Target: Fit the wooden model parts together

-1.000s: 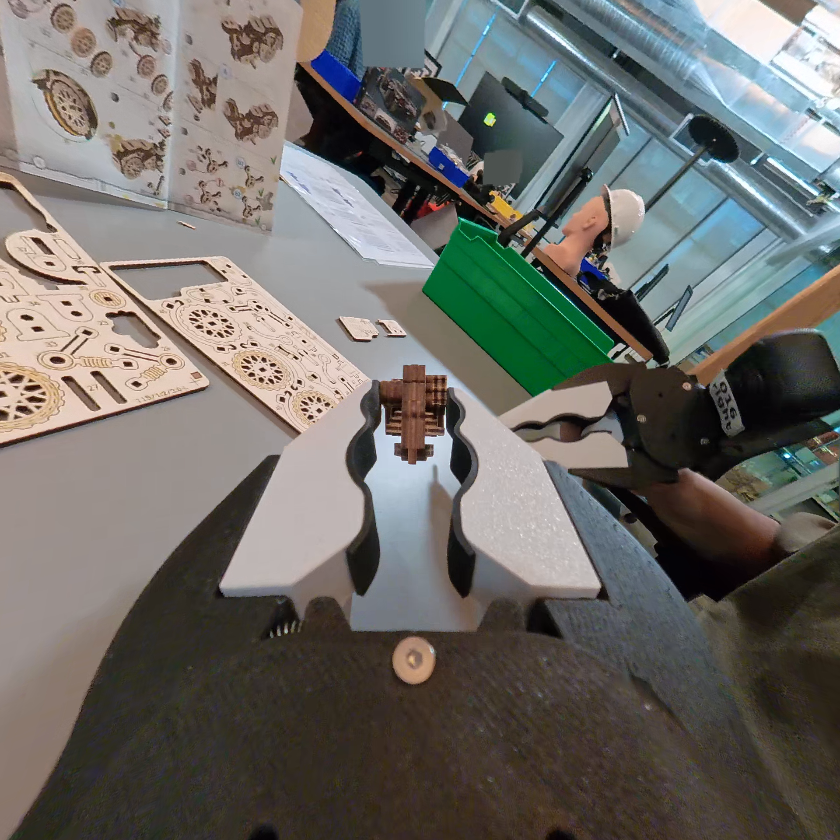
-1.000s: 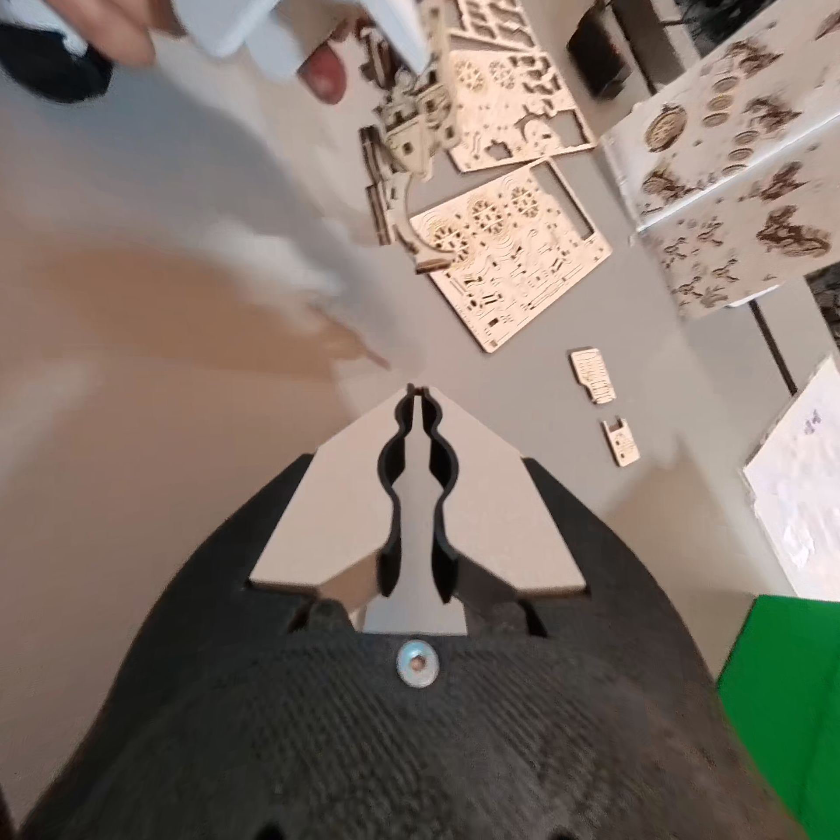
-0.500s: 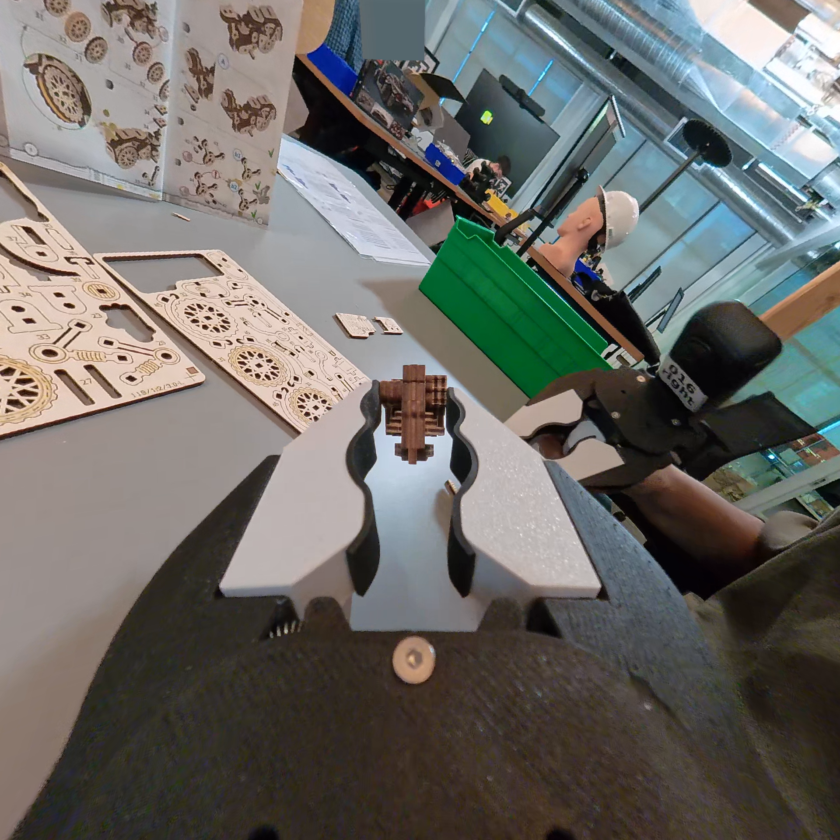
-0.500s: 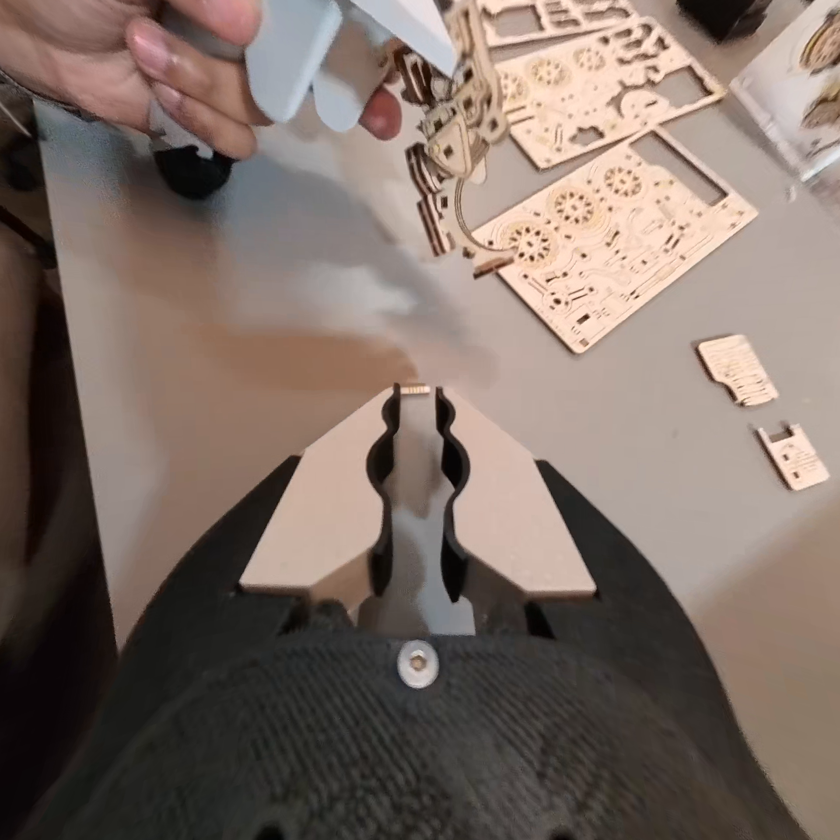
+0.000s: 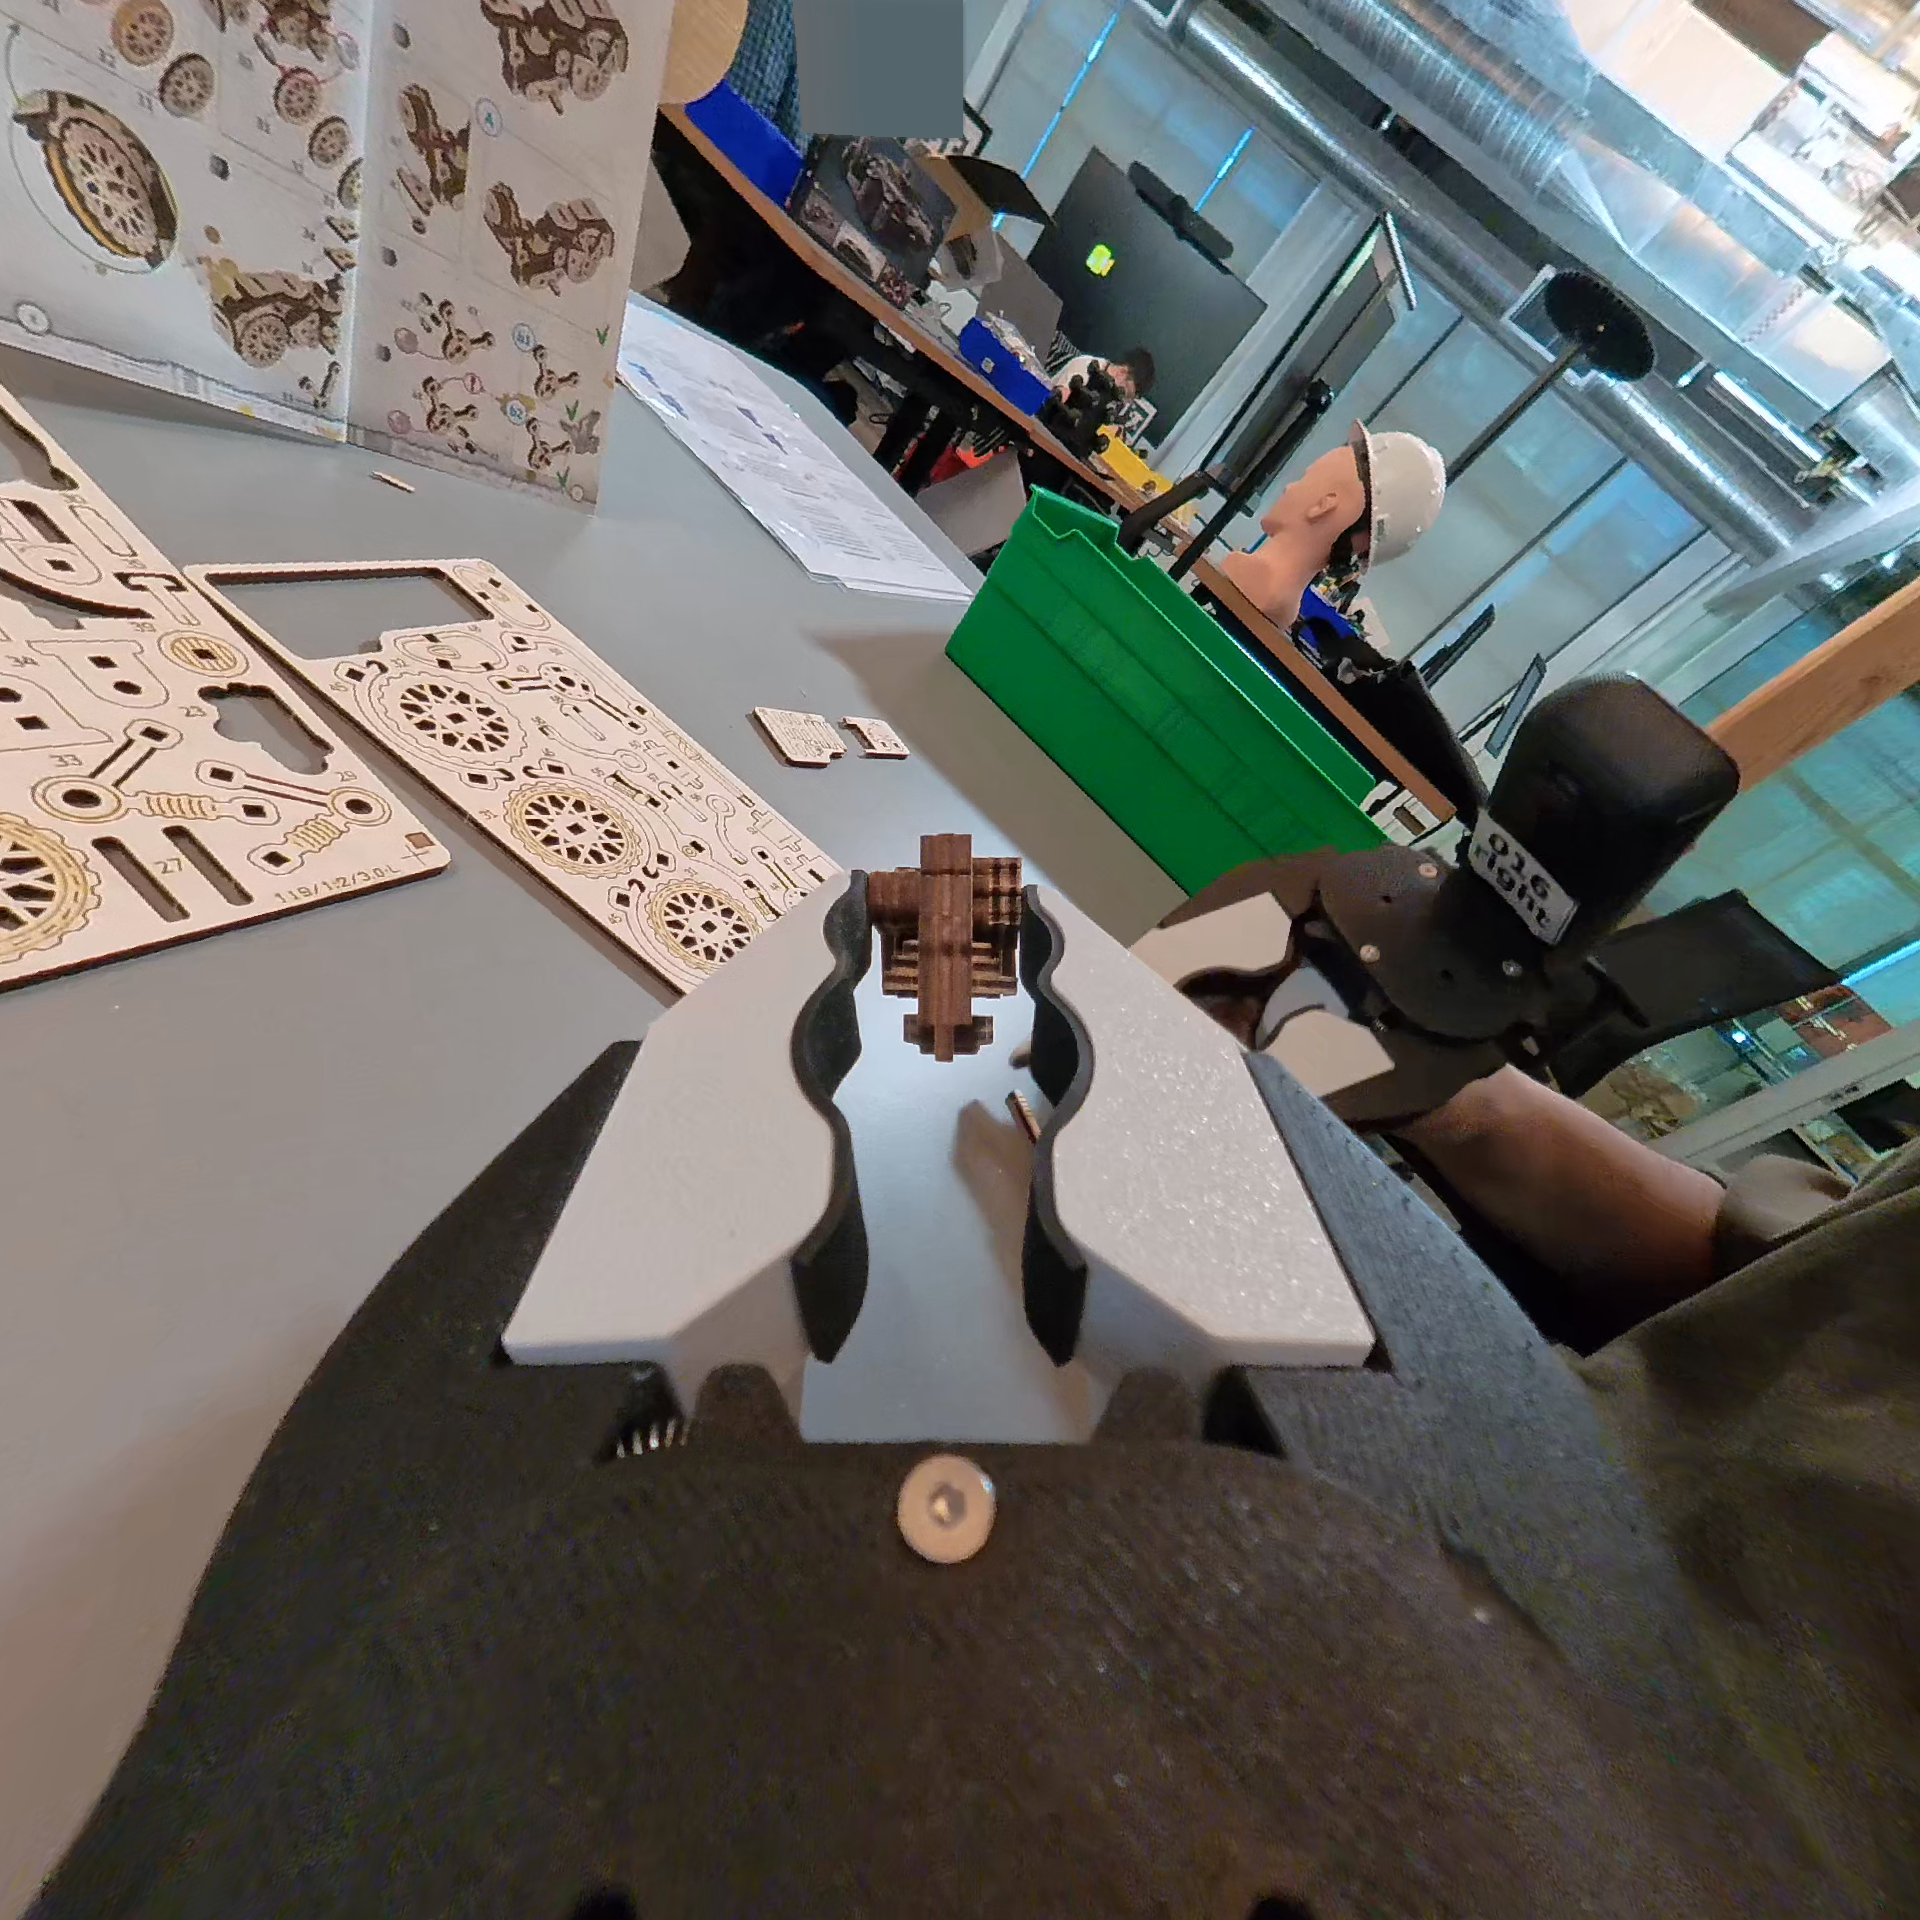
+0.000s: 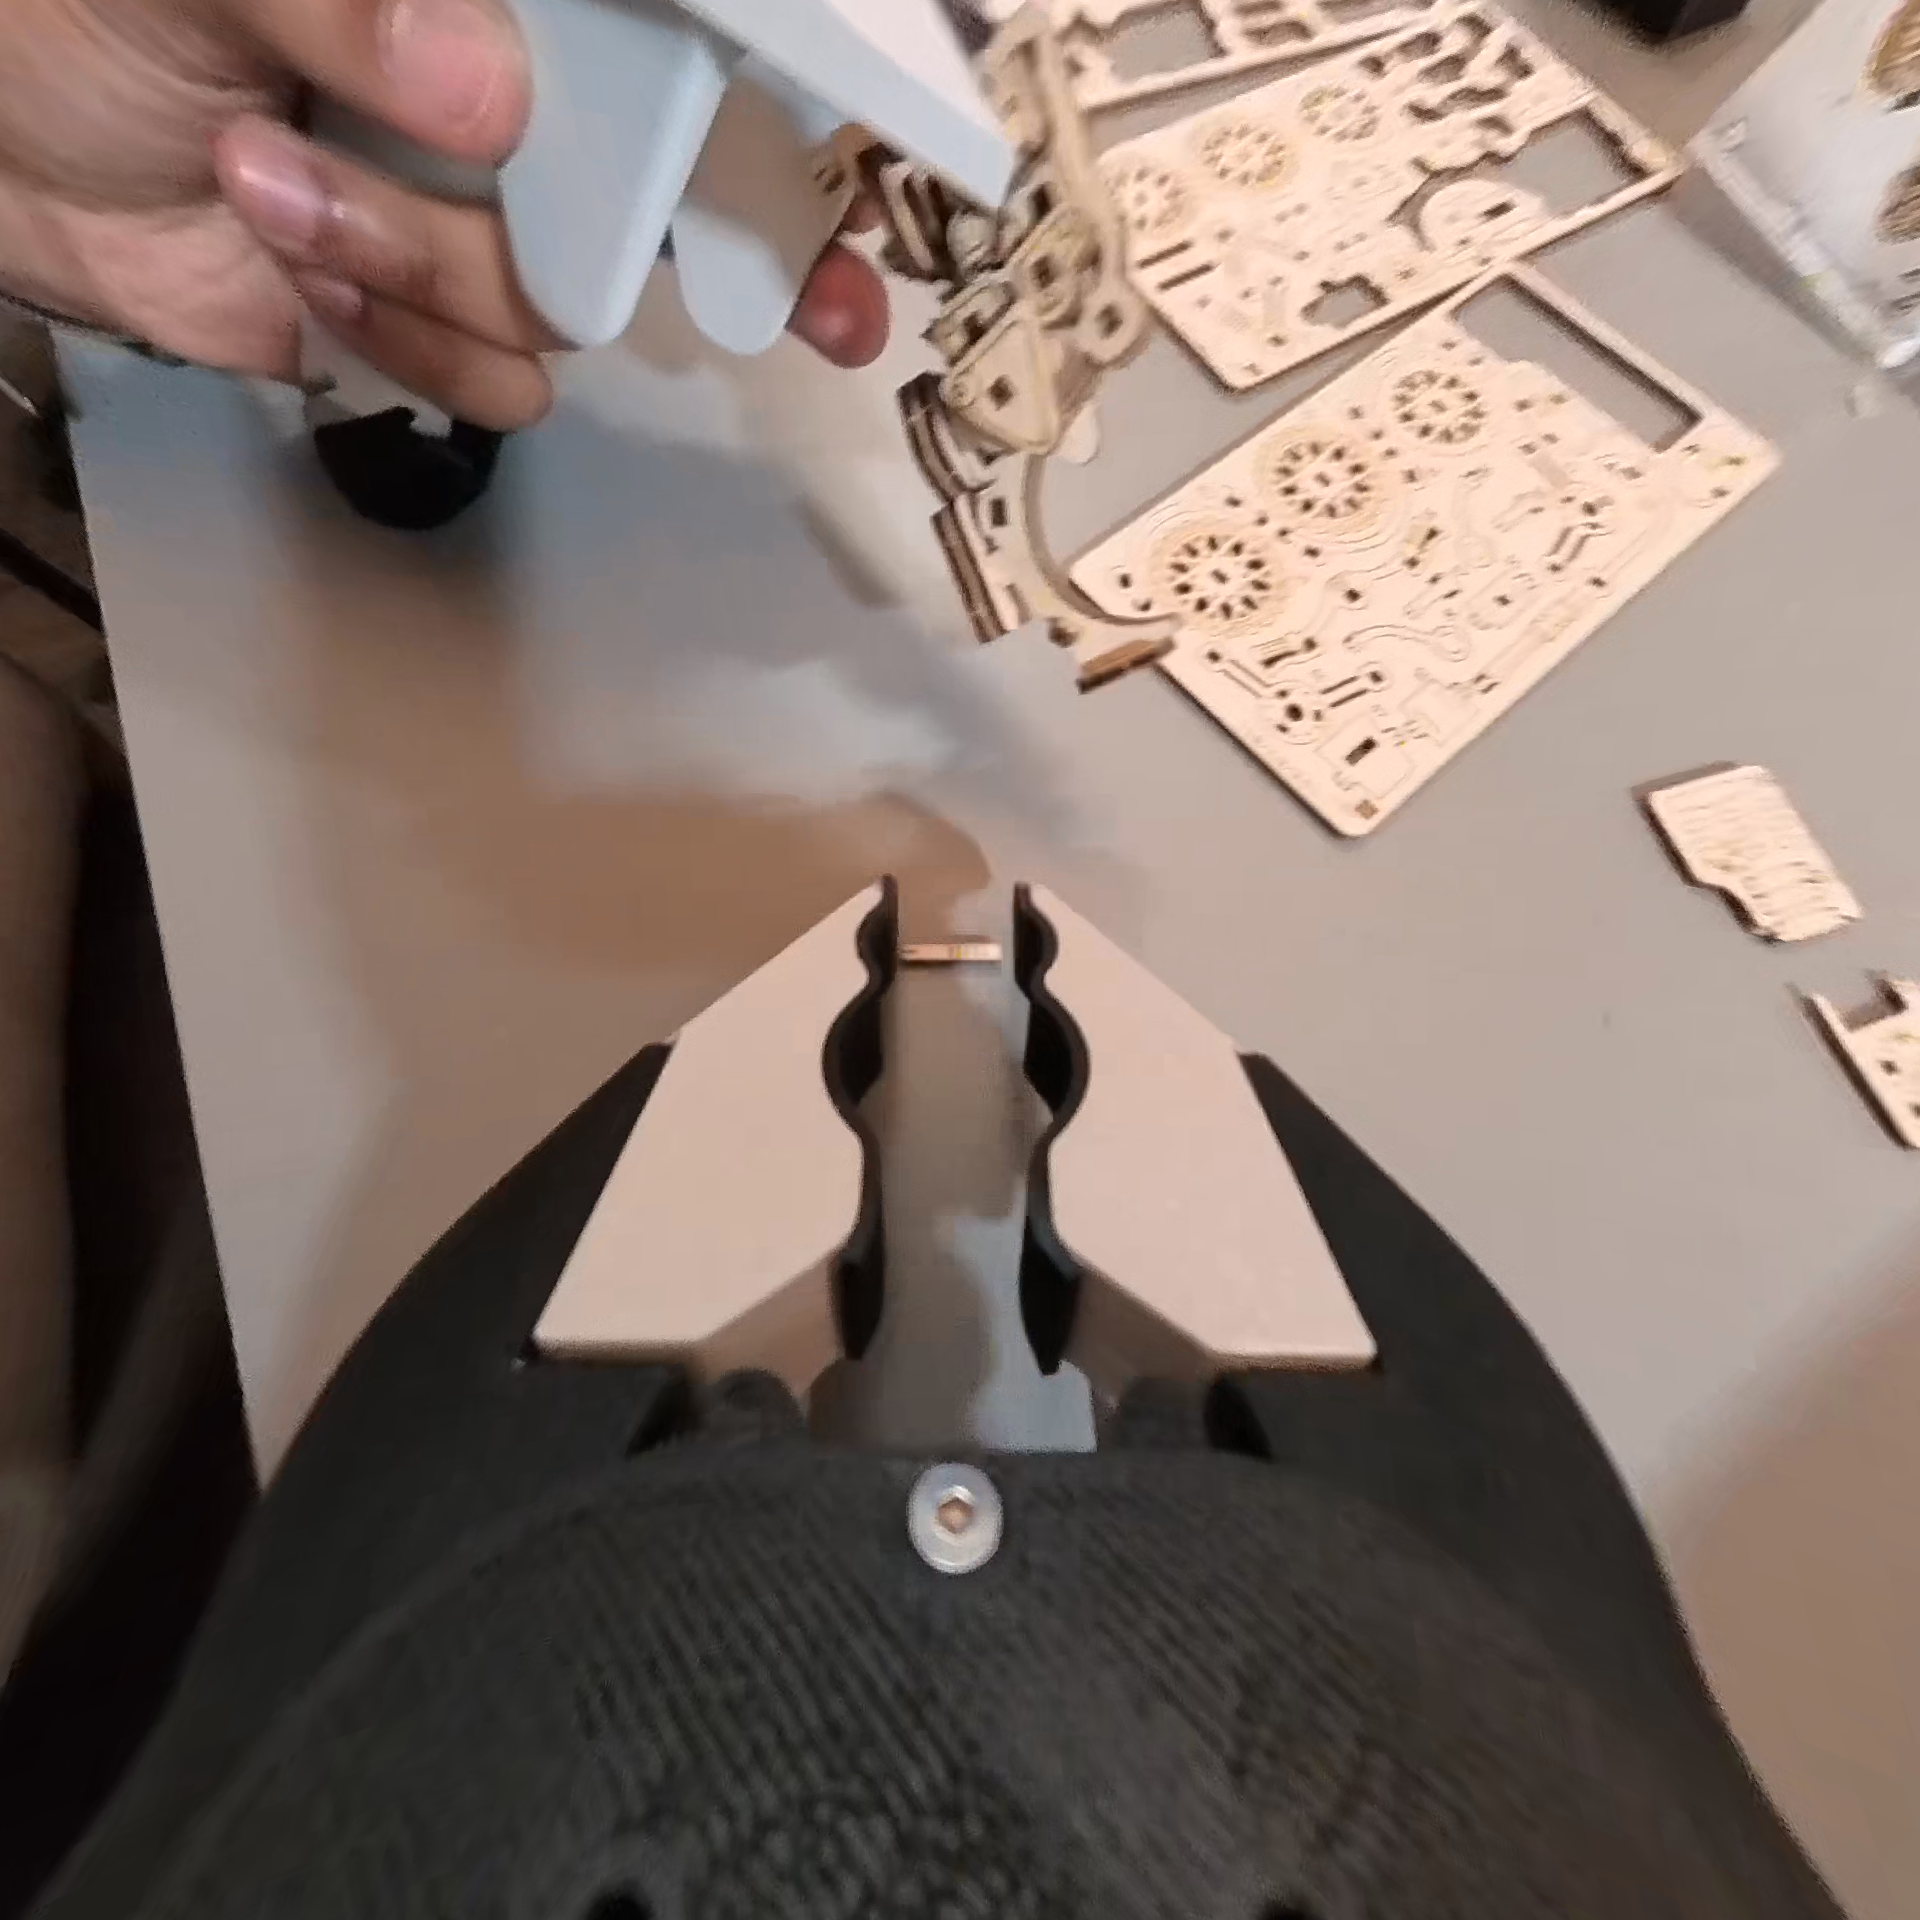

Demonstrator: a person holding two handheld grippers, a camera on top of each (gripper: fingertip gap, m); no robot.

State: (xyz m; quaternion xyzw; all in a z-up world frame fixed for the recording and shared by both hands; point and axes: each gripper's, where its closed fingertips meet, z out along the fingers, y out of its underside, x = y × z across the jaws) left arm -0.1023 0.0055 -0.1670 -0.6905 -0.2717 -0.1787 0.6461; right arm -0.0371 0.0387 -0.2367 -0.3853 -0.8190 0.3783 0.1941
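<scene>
My left gripper (image 5: 943,914) is shut on a partly built wooden model (image 5: 943,940) and holds it above the grey table. In the right wrist view the model (image 6: 1023,353) hangs light-coloured from the left gripper's white fingers (image 6: 894,104), at the top. My right gripper (image 6: 953,914) is open, low over the table, with a small flat wooden piece (image 6: 951,951) lying crosswise between its fingertips. The piece does not clearly touch either finger. The right gripper (image 5: 1236,966) shows just right of the left one, and the small piece (image 5: 1023,1117) sits on the table.
Laser-cut wooden sheets (image 5: 540,769) (image 6: 1403,561) lie flat on the table. Two small loose parts (image 6: 1745,852) (image 6: 1870,1049) lie to the right. An upright instruction sheet (image 5: 312,208) stands at the back, papers (image 5: 769,457) beside it, and a green bin (image 5: 1143,707) off the table's far side.
My right gripper has gone from shut to open and swung down toward the table; the small piece now shows between its fingertips. My left gripper keeps holding the model.
</scene>
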